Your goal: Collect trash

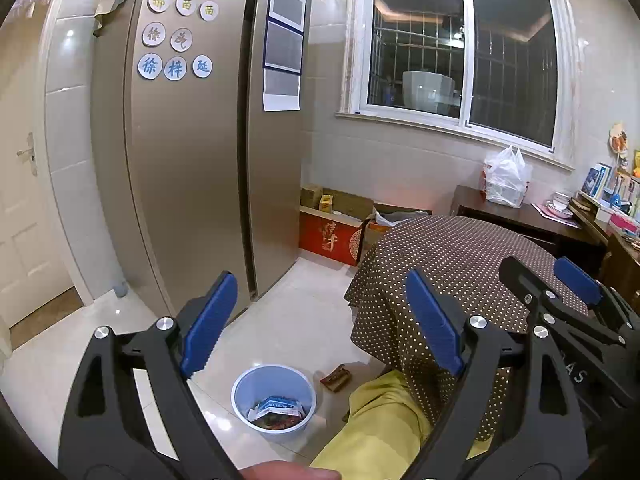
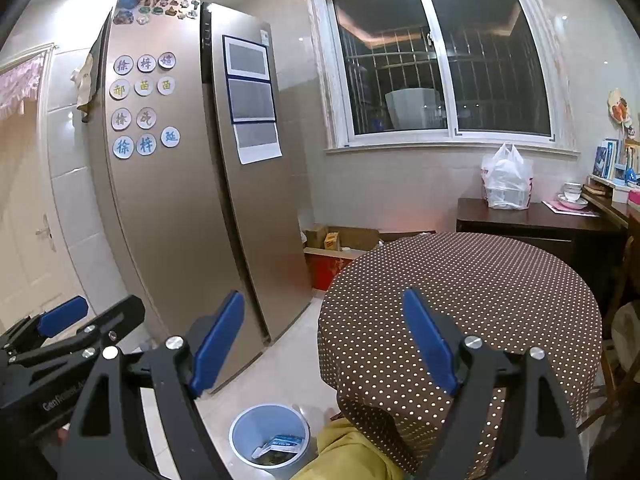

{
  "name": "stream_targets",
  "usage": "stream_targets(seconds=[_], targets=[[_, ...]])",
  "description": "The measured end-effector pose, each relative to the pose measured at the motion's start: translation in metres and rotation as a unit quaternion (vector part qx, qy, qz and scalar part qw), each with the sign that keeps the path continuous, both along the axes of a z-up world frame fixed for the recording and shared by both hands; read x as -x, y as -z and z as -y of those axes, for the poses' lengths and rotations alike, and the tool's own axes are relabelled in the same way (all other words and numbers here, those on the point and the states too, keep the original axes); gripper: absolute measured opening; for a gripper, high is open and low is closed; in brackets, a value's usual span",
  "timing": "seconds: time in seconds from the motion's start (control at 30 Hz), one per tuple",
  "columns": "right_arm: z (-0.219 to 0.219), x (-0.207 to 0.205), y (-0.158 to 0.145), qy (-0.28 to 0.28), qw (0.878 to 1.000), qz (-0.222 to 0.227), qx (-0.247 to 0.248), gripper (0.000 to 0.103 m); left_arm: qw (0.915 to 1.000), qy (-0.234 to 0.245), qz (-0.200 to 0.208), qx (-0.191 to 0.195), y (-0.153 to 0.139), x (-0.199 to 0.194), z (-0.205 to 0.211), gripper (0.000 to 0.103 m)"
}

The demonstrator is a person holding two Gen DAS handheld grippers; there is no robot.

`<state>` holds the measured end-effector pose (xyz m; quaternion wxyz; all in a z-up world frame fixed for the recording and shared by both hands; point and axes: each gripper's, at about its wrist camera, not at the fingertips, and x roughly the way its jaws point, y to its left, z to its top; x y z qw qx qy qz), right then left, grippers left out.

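Note:
A pale blue waste bin (image 1: 240, 390) (image 2: 240, 428) stands on the tiled floor beside the table, with a blue-and-white packet (image 1: 278, 406) (image 2: 282, 442) and other scraps in it. A brown wrapper (image 1: 336, 377) lies on the floor just right of the bin. My left gripper (image 1: 320, 324) hangs above the bin, open and empty; the right wrist view shows it (image 2: 94, 312) at the left edge. My right gripper (image 2: 324, 344) is open and empty over the near edge of the round table (image 2: 460, 280). The left wrist view has it (image 1: 546, 276) at the right.
A tall steel fridge (image 1: 192, 160) stands left of the bin. Cardboard and red boxes (image 1: 332, 236) sit by the wall. The brown dotted tablecloth (image 1: 460, 264) hangs low over yellow fabric (image 1: 380, 420). A dark sideboard (image 2: 520, 220) holds a white plastic bag (image 2: 506, 178).

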<state>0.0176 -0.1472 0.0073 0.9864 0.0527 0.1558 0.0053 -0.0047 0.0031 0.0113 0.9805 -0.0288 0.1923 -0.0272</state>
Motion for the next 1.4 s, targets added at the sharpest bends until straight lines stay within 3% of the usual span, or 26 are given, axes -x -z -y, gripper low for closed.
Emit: stream_targets(seconds=[1.4], targets=[[-0.002,-0.002,0.007,0.003,1.000,-0.013,-0.003,0.080,0.9998,0.006,-0.020,0.004,0.003,-0.007,-0.014,0.085]])
